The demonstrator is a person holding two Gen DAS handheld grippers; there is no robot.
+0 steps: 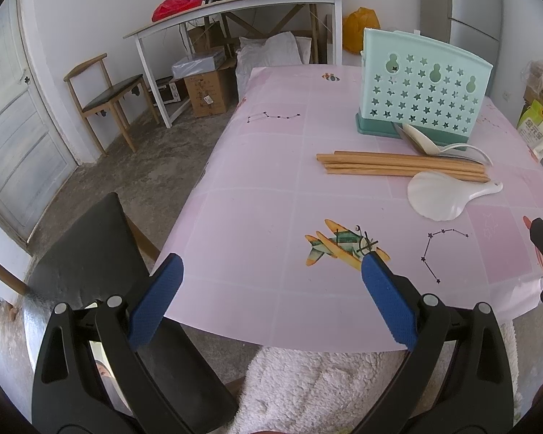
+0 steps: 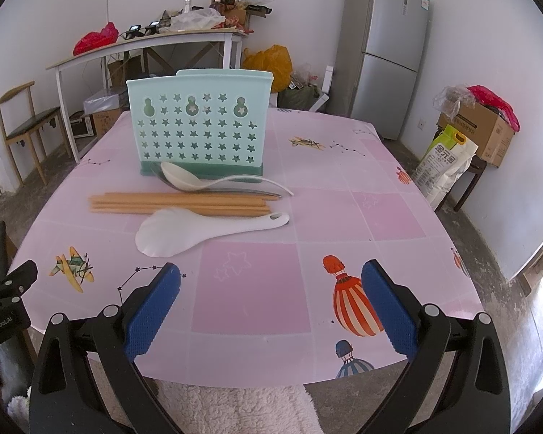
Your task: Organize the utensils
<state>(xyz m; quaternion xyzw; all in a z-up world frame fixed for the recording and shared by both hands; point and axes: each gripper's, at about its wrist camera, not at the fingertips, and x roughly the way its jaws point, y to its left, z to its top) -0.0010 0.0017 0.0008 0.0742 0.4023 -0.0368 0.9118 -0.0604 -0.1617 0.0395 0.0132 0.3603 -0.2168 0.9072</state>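
A mint-green utensil holder [image 2: 199,126] [image 1: 421,88] with star-shaped holes stands upright on the pink table [image 2: 307,209]. In front of it lie a white soup spoon [image 2: 184,177] [image 1: 421,139] on a metal spoon [image 2: 242,192], several wooden chopsticks [image 2: 177,204] [image 1: 398,164] side by side, and a white rice paddle [image 2: 170,233] [image 1: 438,199]. My right gripper [image 2: 271,271] hovers open over the table's near edge, well short of the paddle. My left gripper [image 1: 271,260] is open at the near left corner, nothing between its fingers.
A dark-seated chair [image 1: 87,253] stands at the table's near left corner. Beyond are a wooden chair [image 1: 105,97], a cluttered white side table [image 1: 235,3], cardboard boxes [image 1: 206,90], a grey fridge [image 2: 387,47] and a rice bag [image 2: 445,162] at the right.
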